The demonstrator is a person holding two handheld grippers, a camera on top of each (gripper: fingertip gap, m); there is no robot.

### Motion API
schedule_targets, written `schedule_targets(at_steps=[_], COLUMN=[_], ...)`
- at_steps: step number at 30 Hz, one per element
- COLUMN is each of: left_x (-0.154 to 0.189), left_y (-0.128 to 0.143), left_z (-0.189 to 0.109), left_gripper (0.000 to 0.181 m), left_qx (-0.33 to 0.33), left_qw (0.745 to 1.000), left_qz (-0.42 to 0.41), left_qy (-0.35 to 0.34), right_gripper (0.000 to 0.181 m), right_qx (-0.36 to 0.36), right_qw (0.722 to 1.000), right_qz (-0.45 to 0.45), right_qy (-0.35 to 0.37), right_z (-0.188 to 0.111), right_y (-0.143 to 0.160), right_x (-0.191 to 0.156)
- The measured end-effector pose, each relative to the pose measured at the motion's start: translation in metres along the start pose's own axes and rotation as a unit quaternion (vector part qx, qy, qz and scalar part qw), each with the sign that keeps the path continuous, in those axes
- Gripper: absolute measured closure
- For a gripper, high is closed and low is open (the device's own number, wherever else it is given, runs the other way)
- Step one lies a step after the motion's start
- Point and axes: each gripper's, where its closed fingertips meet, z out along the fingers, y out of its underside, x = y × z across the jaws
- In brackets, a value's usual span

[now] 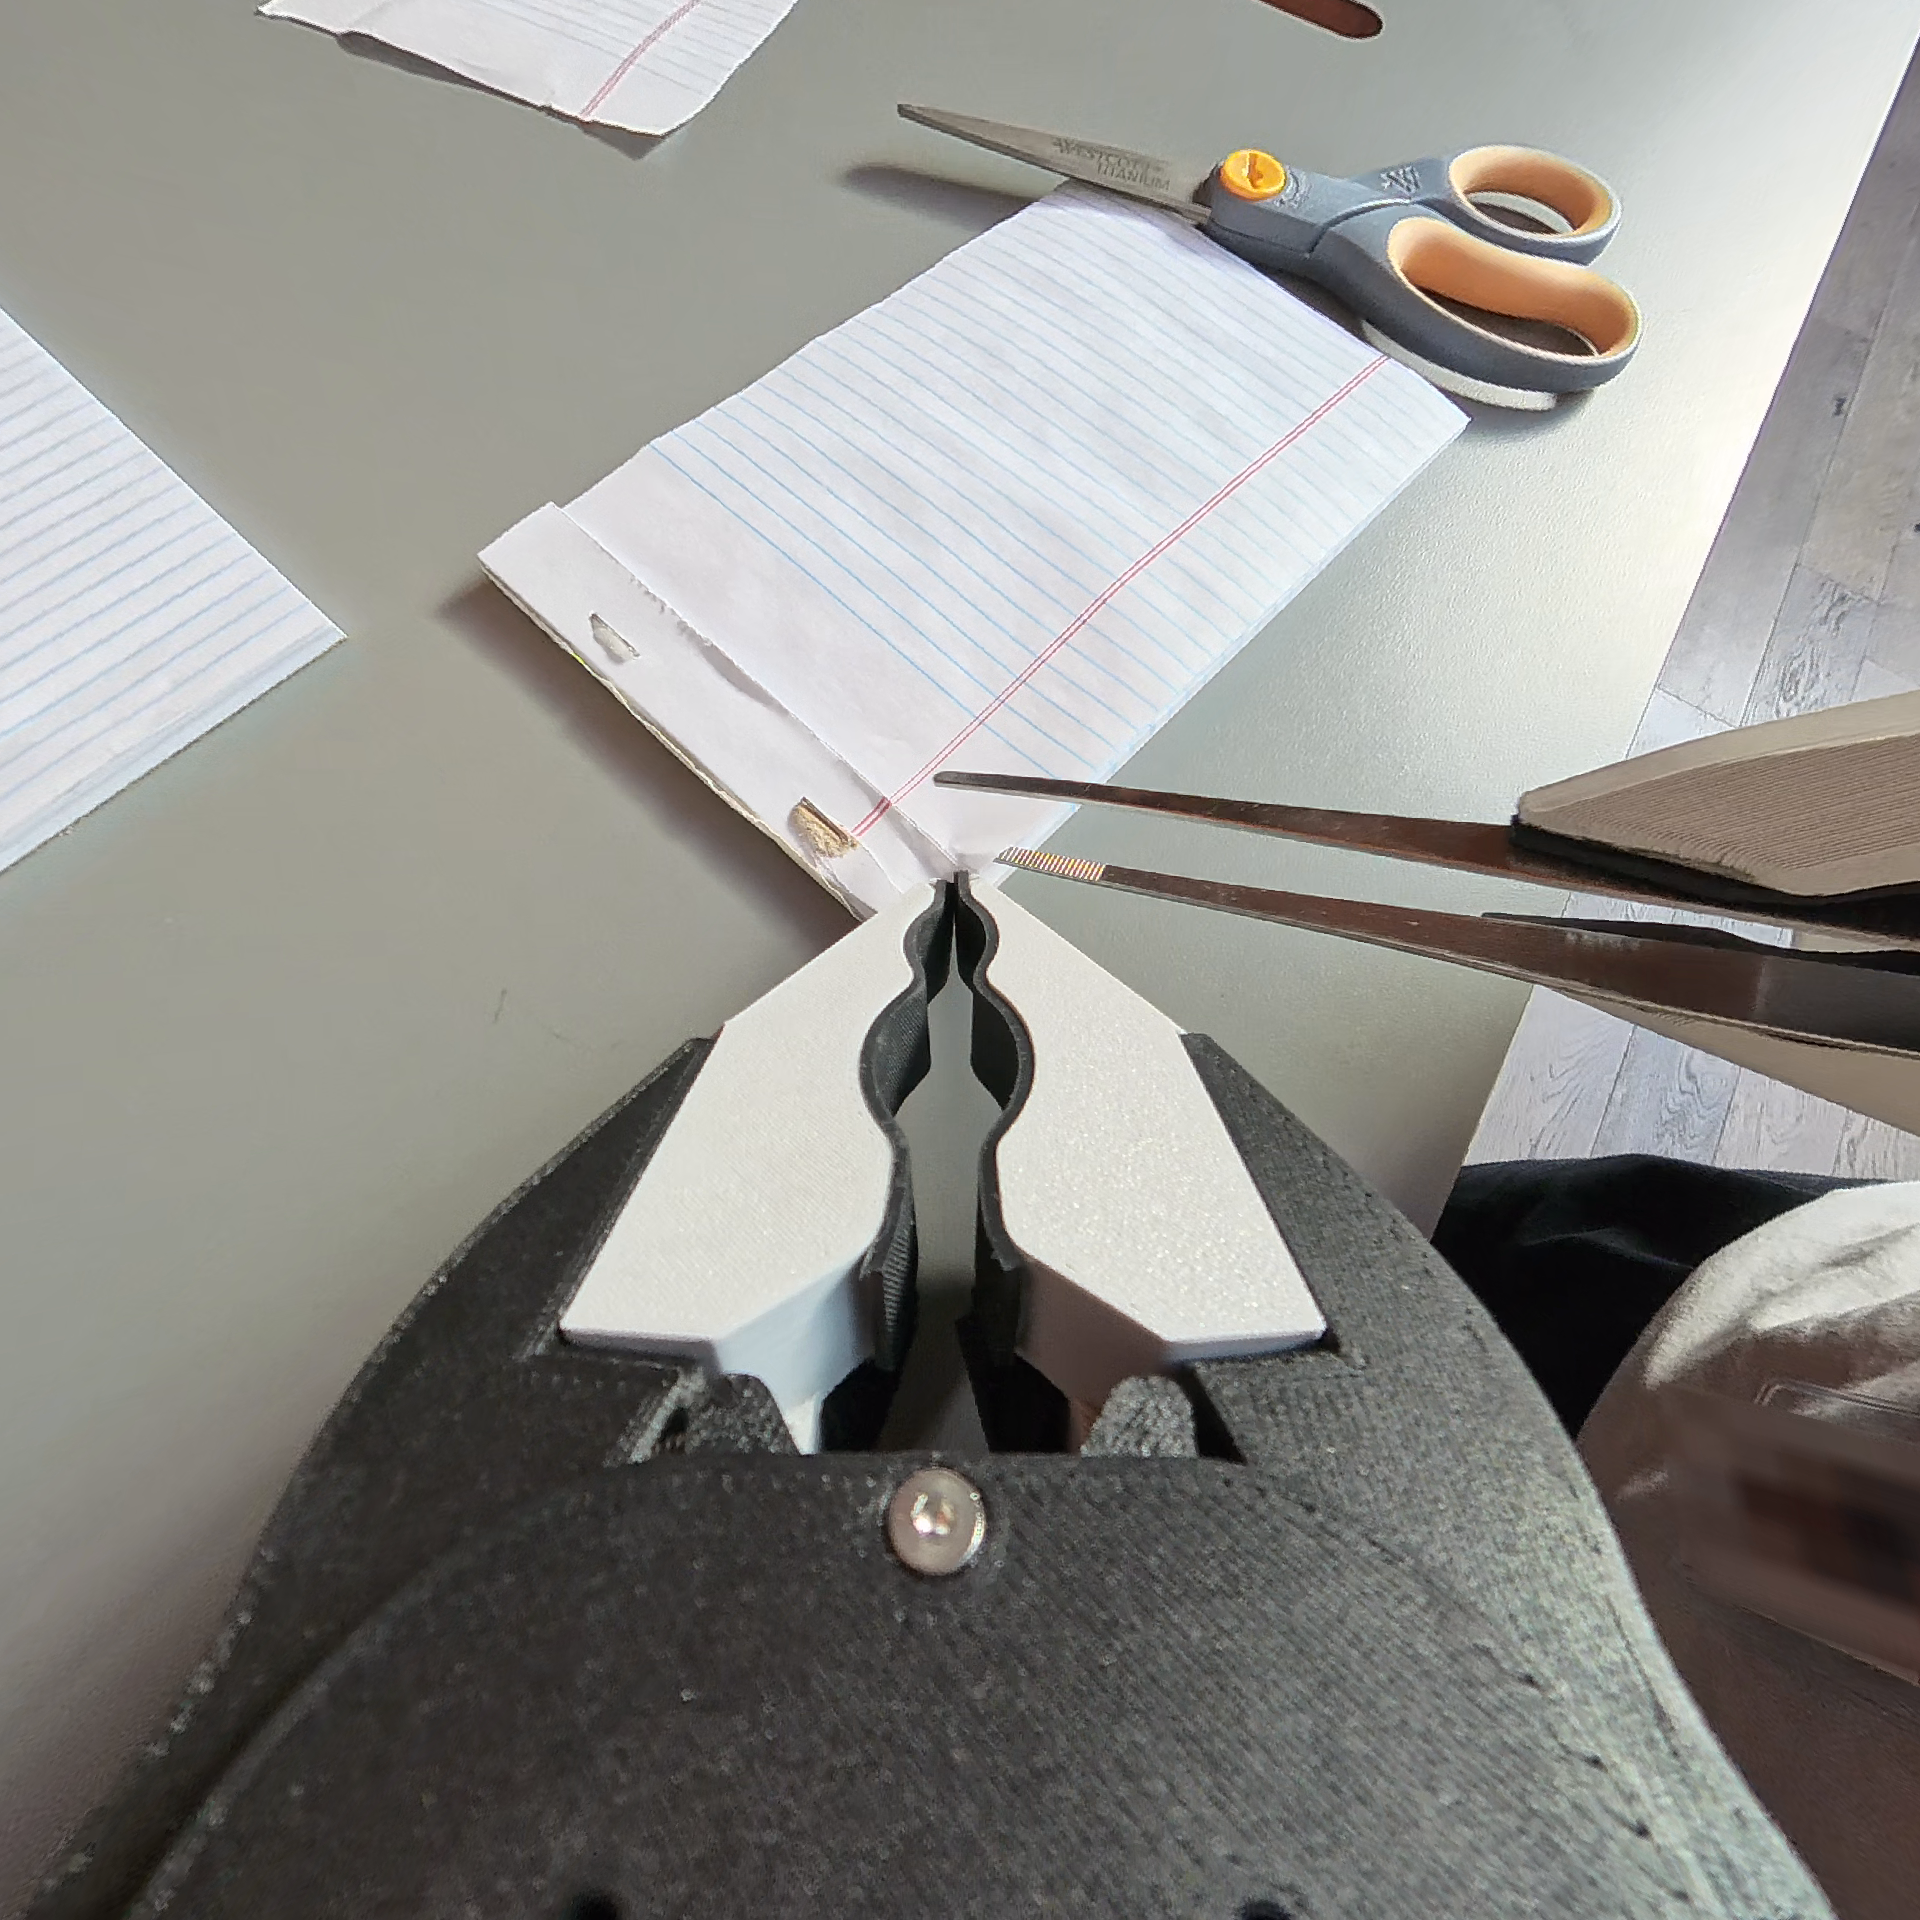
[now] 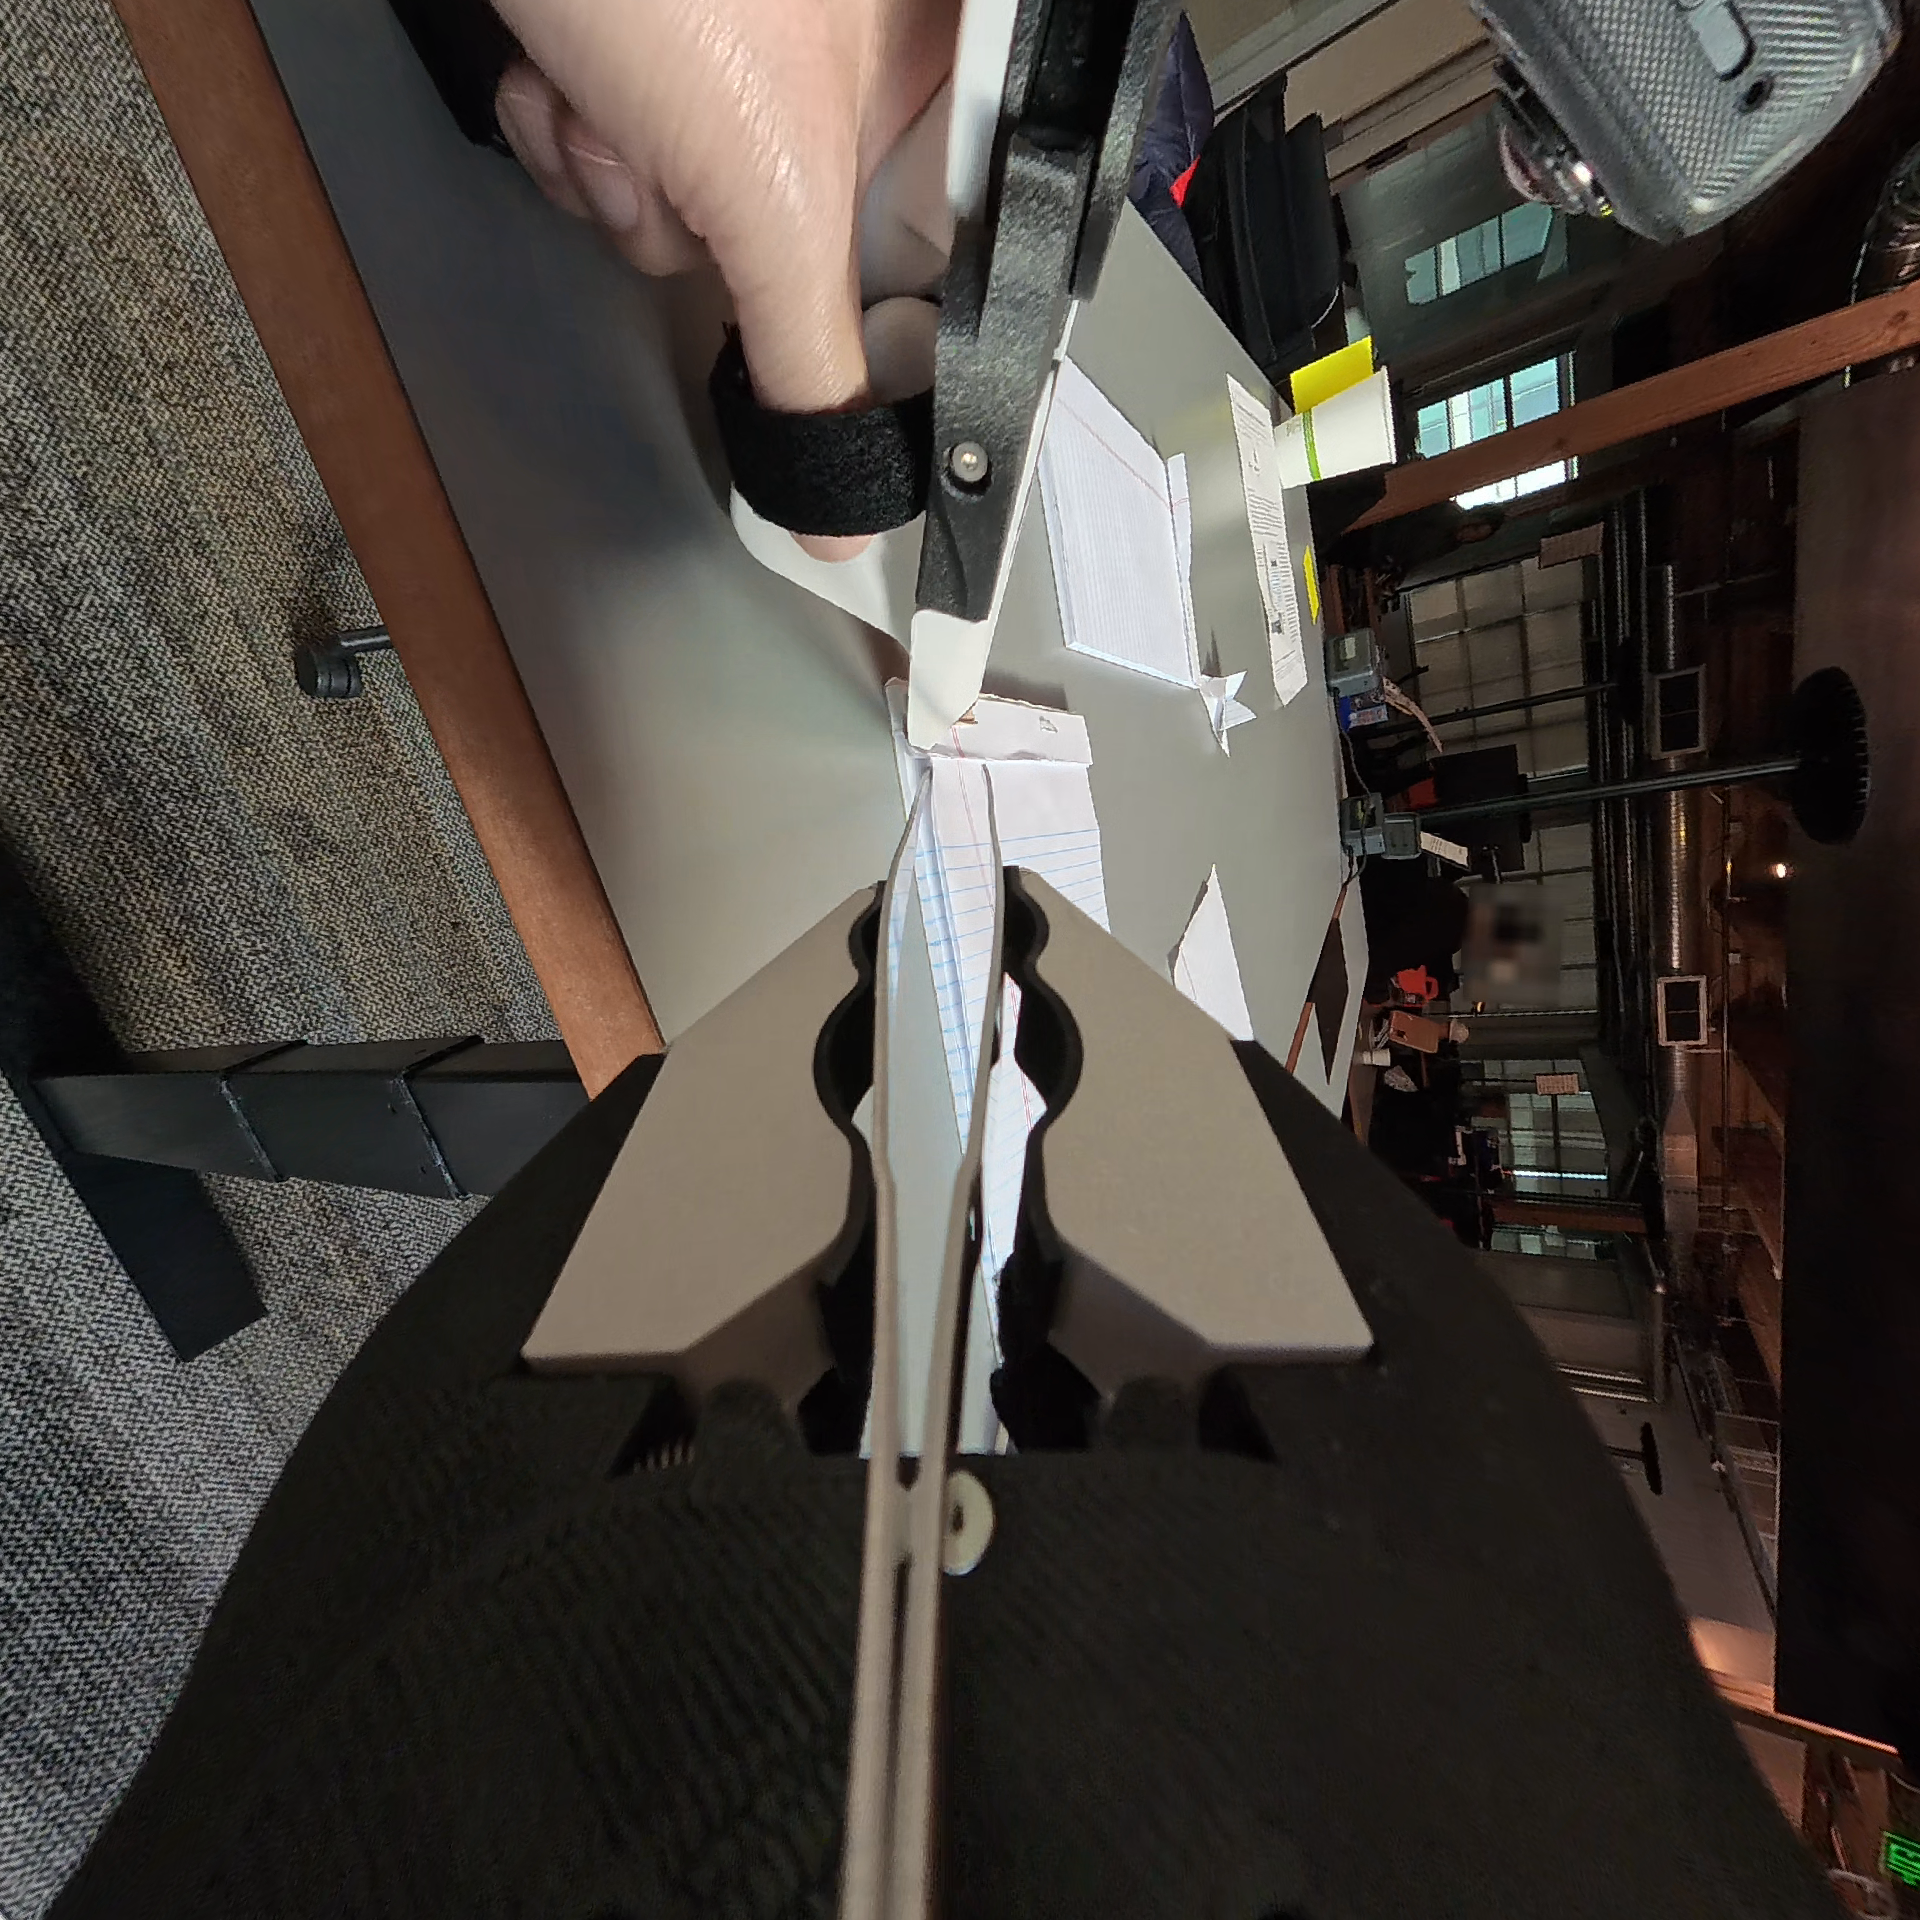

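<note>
Tweezers (image 1: 1299, 862) are the thing to watch, long steel ones clamped between the fingers of the right gripper (image 2: 940, 914), arms running straight out past its tips. Their two points sit slightly spread right at the near corner of the lined notepad (image 1: 997, 540), just beside the left gripper (image 1: 956, 885). That one is pinched tight on the pad's corner, apparently on just the top sheet or so, hard to tell how many.

In the right wrist view a hand (image 2: 727, 187) with a black strap around one finger works the left gripper from above.

Handling guess: the paper is light and floppy, creases or tears easily, and the top binding strip is already ragged with a torn patch. A corner or edge is the only real place to grab it, since flat on the grey table (image 1: 312, 312) there's nothing to get under. The tweezers are springy and slick, so they could twist in the grip.

Grey and orange scissors (image 1: 1382, 218) lie closed at the pad's far end, overlapping its corner. Loose lined sheets (image 1: 125, 582) lie off to the left and farther back
</note>
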Motion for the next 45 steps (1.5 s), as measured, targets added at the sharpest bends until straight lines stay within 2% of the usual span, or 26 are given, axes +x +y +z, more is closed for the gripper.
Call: schedule_targets(at_steps=[10, 16, 19, 25, 28, 33, 39, 45], left_x=[0.000, -0.015, -0.021, -0.013, -0.013, -0.013, -0.011, -0.011], left_y=[0.004, -0.016, -0.015, -0.009, -0.008, -0.008, -0.008, -0.009], left_z=[0.001, -0.011, -0.005, 0.009, 0.009, 0.009, 0.009, 0.009], left_gripper=[0.181, 0.181, 0.181, 0.181, 0.181, 0.181, 0.181, 0.181], left_qx=[-0.011, 0.047, 0.027, 0.002, -0.001, 0.000, 0.000, 0.001], left_qw=[1.000, 0.998, 0.999, 0.999, 0.999, 1.000, 1.000, 1.000], left_qz=[-0.021, -0.032, 0.000, 0.020, 0.035, 0.002, 0.010, 0.008], left_qy=[0.016, -0.019, -0.037, -0.031, -0.034, -0.008, -0.016, -0.013], right_gripper=[0.160, 0.166, 0.167, 0.166, 0.161, 0.160, 0.161, 0.166], right_qx=[-0.013, -0.002, 0.002, 0.014, 0.012, 0.008, -0.005, -0.004], right_qw=[1.000, 1.000, 0.999, 0.999, 0.999, 1.000, 0.999, 0.999], right_qz=[-0.015, 0.017, 0.032, 0.043, 0.037, 0.022, 0.010, 0.021], right_qy=[0.011, -0.002, -0.008, -0.017, -0.005, 0.014, 0.034, 0.025], right_z=[0.012, 0.009, 0.005, -0.005, -0.006, -0.003, 0.007, 0.008], right_y=[-0.002, 0.000, 0.002, 0.006, 0.007, 0.004, 0.000, -0.001], right_x=[0.002, -0.002, -0.002, -0.004, -0.002, -0.002, -0.004, -0.005])
